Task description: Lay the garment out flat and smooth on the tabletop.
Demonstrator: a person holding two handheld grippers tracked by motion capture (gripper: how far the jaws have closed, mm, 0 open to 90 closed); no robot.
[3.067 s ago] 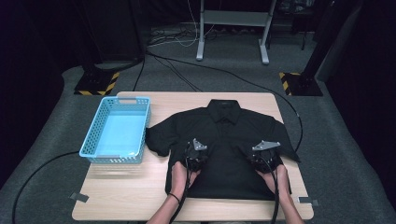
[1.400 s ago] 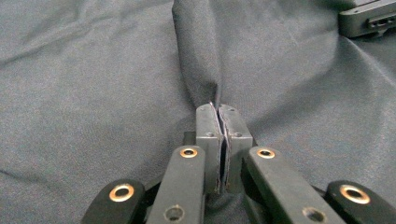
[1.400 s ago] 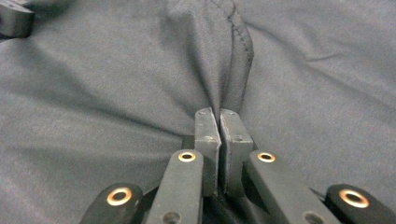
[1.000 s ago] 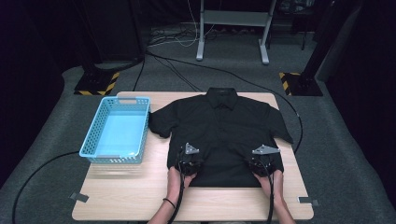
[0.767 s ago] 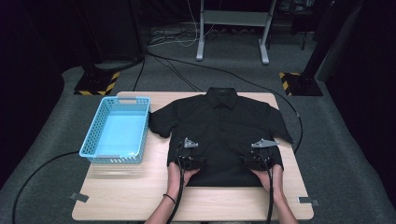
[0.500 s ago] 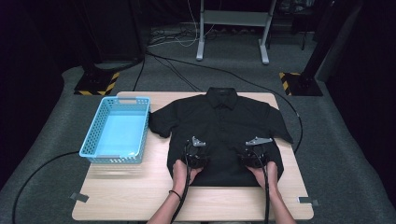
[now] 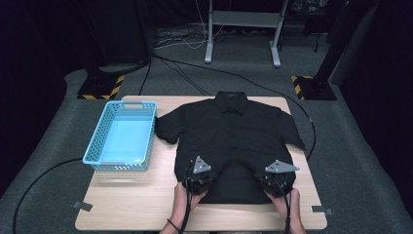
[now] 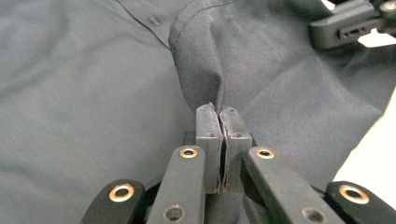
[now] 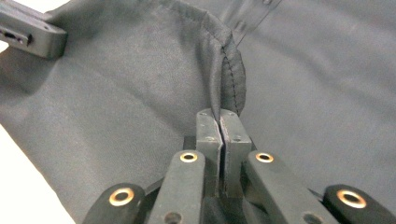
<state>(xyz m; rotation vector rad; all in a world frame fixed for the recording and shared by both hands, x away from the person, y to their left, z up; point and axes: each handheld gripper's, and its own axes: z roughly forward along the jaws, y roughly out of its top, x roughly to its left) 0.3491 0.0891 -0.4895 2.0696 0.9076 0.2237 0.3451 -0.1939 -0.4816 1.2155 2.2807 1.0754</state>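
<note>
Shirt [image 7: 229,131] hem pinched by L claw [image 8: 218,112] & R claw [image 9: 218,116], both clamped.

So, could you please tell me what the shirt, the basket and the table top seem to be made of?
Shirt: thin woven cloth, probably cotton or a blend, matte black; it creases softly and shows a stitched hem. Basket: moulded plastic, light blue, slightly glossy, with perforated walls. Table top: looks like pale wood or wood-look laminate, smooth; which one is hard to tell.

Black short-sleeved button-front cloth shirt [image 7: 234,131] lay front up on the table, collar toward twelve o'clock, sleeves spread toward nine and three. Hem at six o'clock was lifted and folded up at both corners, pinched into raised ridges.
</note>
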